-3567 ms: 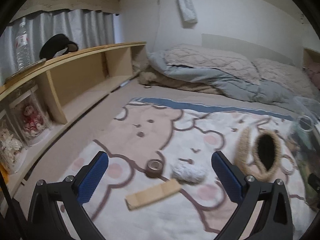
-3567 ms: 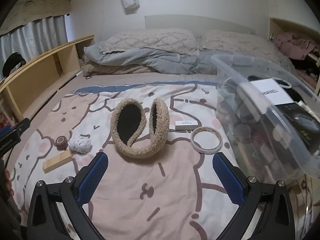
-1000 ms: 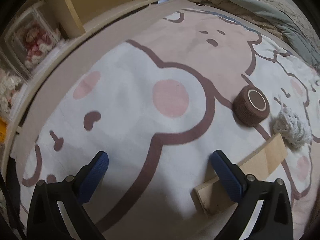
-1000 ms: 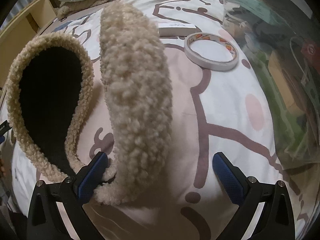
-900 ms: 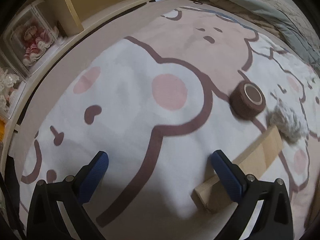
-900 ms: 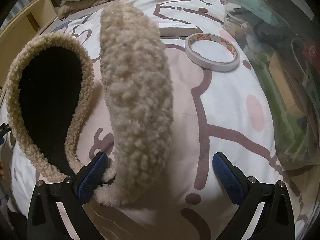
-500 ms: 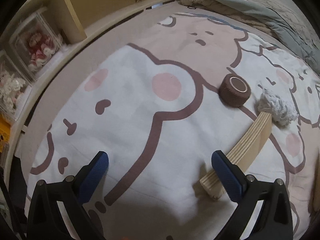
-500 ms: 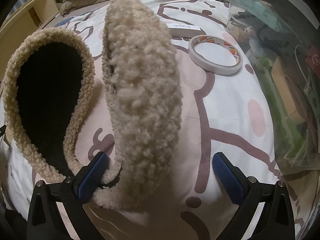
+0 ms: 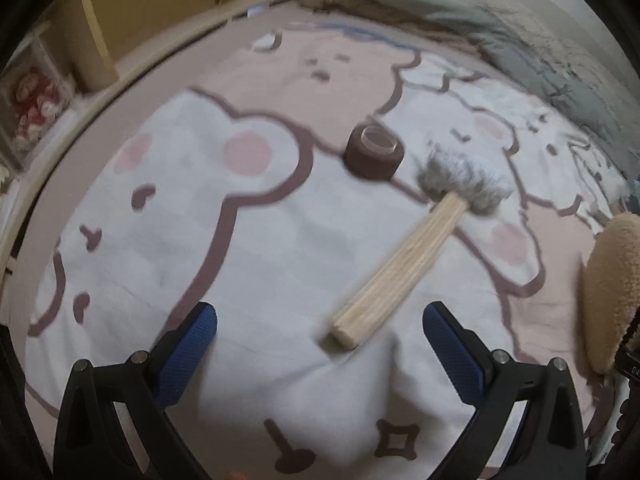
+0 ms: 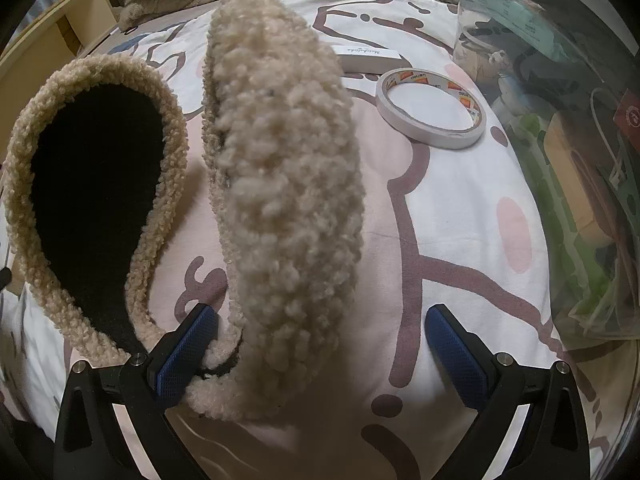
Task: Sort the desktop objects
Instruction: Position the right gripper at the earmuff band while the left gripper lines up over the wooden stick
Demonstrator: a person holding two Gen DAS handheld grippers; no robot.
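The left tool (image 9: 320,336) is hovering low over the cartoon-print blanket (image 9: 248,248) with its blue-padded fingers (image 9: 188,344) spread wide apart and gripping nothing; a pale wooden block (image 9: 400,268) is lying slantwise on the blanket just ahead of it, the near end sitting between the lines of the two fingers but touching neither; a grey fluffy tuft (image 9: 464,184) is sitting at the block's far end, and a brown roll of tape (image 9: 374,152) is resting just beside that tuft, to its left; the view is smeared with motion blur, so finer detail cannot be told; a wooden shelf unit (image 9: 132,12) is running along the bed's far left edge.

The right tool (image 10: 320,348) is also standing wide open, straddling one cup of the beige fleece earmuffs (image 10: 280,200); the left finger (image 10: 184,356) is pressing against the fleece band at the base, while the right finger is standing clear on bare blanket; the second cup, with its black lining, is lying to the left; a white ring of tape (image 10: 432,108) is lying flat beyond the earmuffs, with a small white box (image 10: 368,58) just behind it; a clear plastic bin (image 10: 580,160) of mixed items is sitting at the right.
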